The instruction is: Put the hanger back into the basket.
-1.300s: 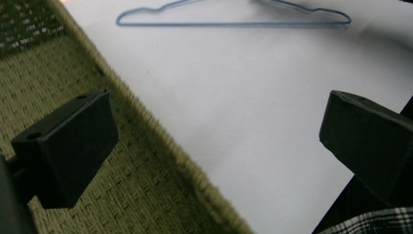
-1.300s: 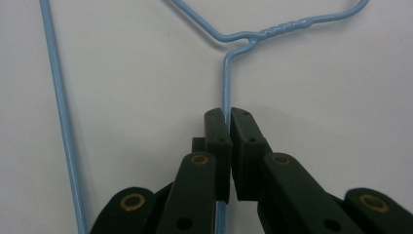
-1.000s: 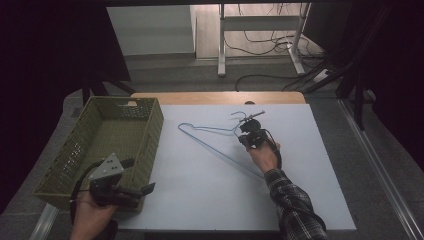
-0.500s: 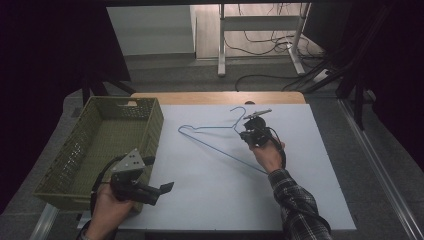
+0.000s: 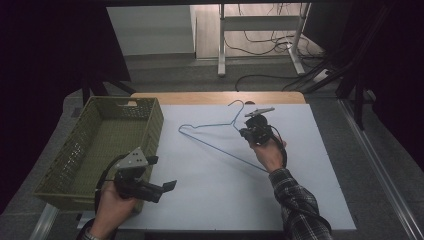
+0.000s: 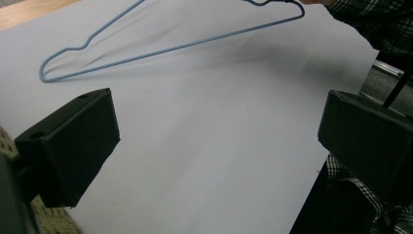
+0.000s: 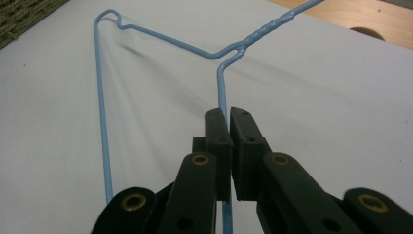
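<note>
The right claw (image 7: 229, 117) was clamped on one sloping wire of the blue wire hanger (image 7: 160, 41), pads pressed together on it. The hanger was held tilted off the white desk (image 5: 215, 190), its hook (image 5: 236, 104) just beyond the claw and its far corner stretched out to the claw's left. The left claw (image 5: 167, 186) was held apart with nothing between the pads, beside the green basket (image 5: 80, 150), well apart from the hanger.

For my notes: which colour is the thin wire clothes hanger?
Light blue thin wire clothes hanger, clearest in the right gripper view.
</note>
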Available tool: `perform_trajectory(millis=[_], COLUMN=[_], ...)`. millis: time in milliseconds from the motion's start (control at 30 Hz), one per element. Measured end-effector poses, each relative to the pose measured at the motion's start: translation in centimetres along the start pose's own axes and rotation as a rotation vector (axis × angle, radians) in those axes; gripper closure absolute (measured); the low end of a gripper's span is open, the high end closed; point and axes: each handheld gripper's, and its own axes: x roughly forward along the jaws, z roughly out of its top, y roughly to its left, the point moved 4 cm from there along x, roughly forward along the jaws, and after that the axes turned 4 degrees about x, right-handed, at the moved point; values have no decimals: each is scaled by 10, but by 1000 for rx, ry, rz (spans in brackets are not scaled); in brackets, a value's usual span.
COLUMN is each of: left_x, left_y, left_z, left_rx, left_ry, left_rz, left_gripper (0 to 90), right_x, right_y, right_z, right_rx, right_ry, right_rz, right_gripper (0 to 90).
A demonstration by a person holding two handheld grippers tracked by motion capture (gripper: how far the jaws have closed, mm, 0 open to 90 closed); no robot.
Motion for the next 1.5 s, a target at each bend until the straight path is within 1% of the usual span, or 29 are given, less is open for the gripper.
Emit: perform_trajectory(millis=[67,200,300,333,367,400,433,467,533,633,700,733,767,800,833,867,900,933,967,1067,1100,1167,1200,1267,1300,1333,1400,1467,1500], left_x=[3,19,41,47,47,64,64,84,99,131,152,159,167,175,175,192,197,202,209,225,231,240,245,251,256,258,265,273,273], left_y=[-1,-3,0,1,1,5,5,11,19,36,51,56,63,68,68,76,79,81,86,96,97,99,100,102,103,104,104,105,105], left_z=[3,18,41,47,47,64,64,80,90,103,108,109,111,114,114,119,120,121,123,126,128,130,131,133,134,135,136,136,136], left_rx=[-9,-29,-64,-68,-68,-58,-58,-50,-45,-85,-87,-88,-90,-93,-93,-78,-68,-60,-53,-55,-60,-25,-25,-19,-27,-28,-33,-26,-26], left_ry=[0,16,23,22,22,29,29,38,50,47,47,49,52,52,52,52,53,51,54,41,34,62,62,79,81,87,102,140,140], left_rz=[-8,-23,-29,-22,-22,-1,-1,36,70,64,78,80,77,60,60,49,47,55,73,48,31,39,32,41,23,23,28,42,42], left_gripper=[17,13,11,11,13,15,17,25,31,56,87,116,129,161,201,213,252,304,327,438,475,494,505,513,524,526,540,552,579], right_x=[0,-1,-1,-1,-1,-1,-1,-1,-1,-2,-2,-2,-2,-2,-2,-2,-1,-1,-1,1,2,4,4,5,6,6,6,5,5], right_y=[0,2,4,4,4,4,4,4,3,3,4,5,5,5,5,6,7,7,8,9,9,8,8,8,8,7,7,8,8], right_z=[0,1,1,1,1,1,1,1,0,0,0,1,1,1,1,0,0,0,0,-1,-1,-2,-2,-2,-3,-3,-3,-3,-3], right_rx=[0,-11,-17,-19,-20,-21,-21,-20,-21,-18,-23,-19,-21,-24,-24,-25,-22,-24,-21,-26,-26,-30,-29,-27,-27,-27,-28,-26,-26], right_ry=[-2,-11,-11,-10,-10,-11,-11,-12,-16,-20,-23,-26,-26,-27,-27,-28,-28,-29,-28,-25,-23,-19,-18,-19,-17,-18,-19,-24,-24], right_rz=[4,7,10,13,13,16,16,16,20,21,18,21,22,23,23,26,27,27,27,27,29,28,28,28,29,28,28,31,31], right_gripper=[876,875,875,875,875,875,875,875,875,875,874,874,874,874,874,874,874,874,874,874,874,874,874,874,874,874,874,874,874])
